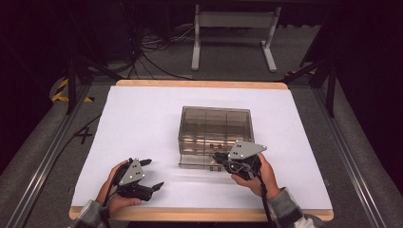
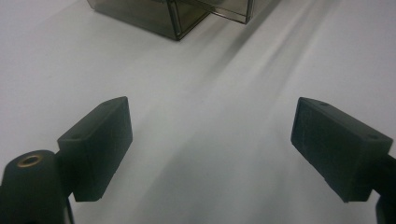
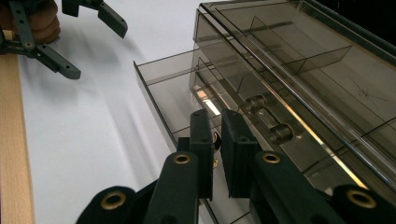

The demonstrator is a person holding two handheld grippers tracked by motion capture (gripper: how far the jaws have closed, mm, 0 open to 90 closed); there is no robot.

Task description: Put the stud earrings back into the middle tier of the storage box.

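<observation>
Left gripper (image 1: 153, 174) at seven o'clock, gripped in left hand (image 1: 114, 199), jaws spread wide, pointing toward three. Right gripper (image 1: 219, 159) at five o'clock, jaws nearly closed, pointing toward ten.

A white sheet (image 1: 142, 123) covers most of my table, and the wooden edge (image 1: 199, 84) shows along the top and bottom of it. Beyond it, at the upper middle of the frame, I see a white metal stand (image 1: 233, 33) on the grey floor, with dark cables (image 1: 152, 52) trailing at upper left. Yellow-black tape (image 1: 61, 90), I think, marks the floor at the left.
</observation>
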